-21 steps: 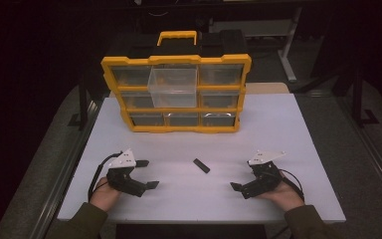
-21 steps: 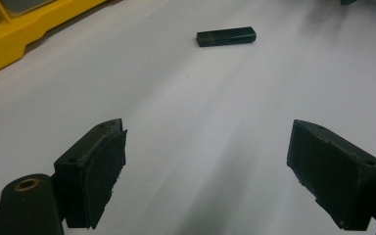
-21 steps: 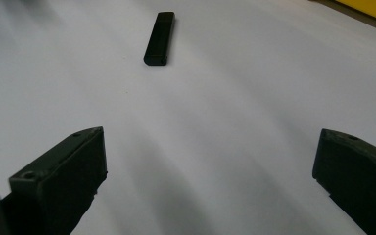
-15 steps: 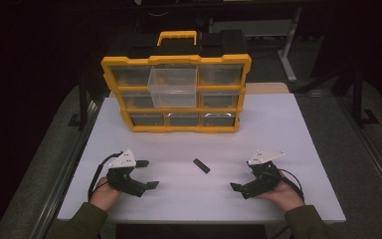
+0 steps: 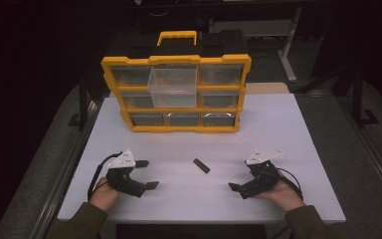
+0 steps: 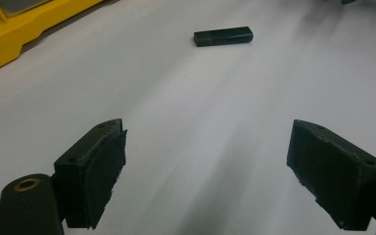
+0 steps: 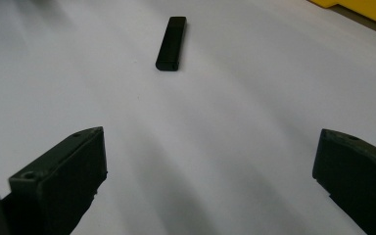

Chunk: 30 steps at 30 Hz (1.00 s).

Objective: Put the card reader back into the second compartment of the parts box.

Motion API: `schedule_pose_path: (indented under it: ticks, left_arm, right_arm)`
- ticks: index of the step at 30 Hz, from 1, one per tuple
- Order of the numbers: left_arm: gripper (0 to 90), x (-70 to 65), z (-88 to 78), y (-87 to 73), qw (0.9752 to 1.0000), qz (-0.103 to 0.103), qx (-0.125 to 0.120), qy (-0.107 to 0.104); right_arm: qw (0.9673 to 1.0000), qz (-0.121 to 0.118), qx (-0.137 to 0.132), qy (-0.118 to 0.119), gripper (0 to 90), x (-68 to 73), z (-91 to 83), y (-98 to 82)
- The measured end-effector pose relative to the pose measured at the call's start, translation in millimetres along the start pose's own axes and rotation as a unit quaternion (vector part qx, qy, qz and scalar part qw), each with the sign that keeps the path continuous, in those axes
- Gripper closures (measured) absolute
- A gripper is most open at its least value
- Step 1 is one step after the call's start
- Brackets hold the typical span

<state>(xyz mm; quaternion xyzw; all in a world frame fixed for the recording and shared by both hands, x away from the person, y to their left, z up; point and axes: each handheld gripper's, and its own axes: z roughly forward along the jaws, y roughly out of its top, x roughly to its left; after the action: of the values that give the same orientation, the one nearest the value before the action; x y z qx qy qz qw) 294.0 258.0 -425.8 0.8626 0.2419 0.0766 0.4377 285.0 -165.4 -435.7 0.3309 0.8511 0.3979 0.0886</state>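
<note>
1. Small black stick [image 5: 201,166]: flat, slim, oblong block with rounded edges and a smooth, matte dark surface.
2. Lying flat on the white tabletop [image 5: 278,124], resting on its broad face, nothing on or against it.
3. Placed near the table's middle, toward the person's side, well in front of the yellow drawer organiser [image 5: 176,94].
4. Turned at a slant in the high view, one end pointing up-left, the other down-right.
5. Seen crosswise in the left gripper view [image 6: 223,35], lengthwise in the right gripper view [image 7: 171,43].
6. Untouched, sitting roughly midway between both grippers, apart from each.
</note>
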Motion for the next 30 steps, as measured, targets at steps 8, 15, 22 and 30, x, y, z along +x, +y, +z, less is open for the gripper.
schedule_pose_path:
  ticks: [8,15,22,30]
  left_arm:
    - [14.5,-0.9,-0.1,-0.3,1.0000,0.001,0.001,-0.002]
    - [14.6,-0.9,0.6,-0.2,1.0000,0.001,0.001,-0.003]
    - [14.6,-0.9,1.1,-0.2,1.0000,0.000,0.003,-0.004]
    - [14.6,-0.7,1.4,-0.2,1.0000,0.001,0.004,-0.005]
  right_arm:
    - [1.0000,-0.006,0.000,0.001,0.0,0.9,-0.2,4.8]
    - [1.0000,-0.004,0.001,0.006,0.0,0.0,-0.1,8.8]
    - [0.9999,0.000,0.001,0.015,0.0,-0.7,-0.6,14.3]
    - [0.9998,0.001,-0.002,0.021,0.0,-1.6,0.6,21.0]
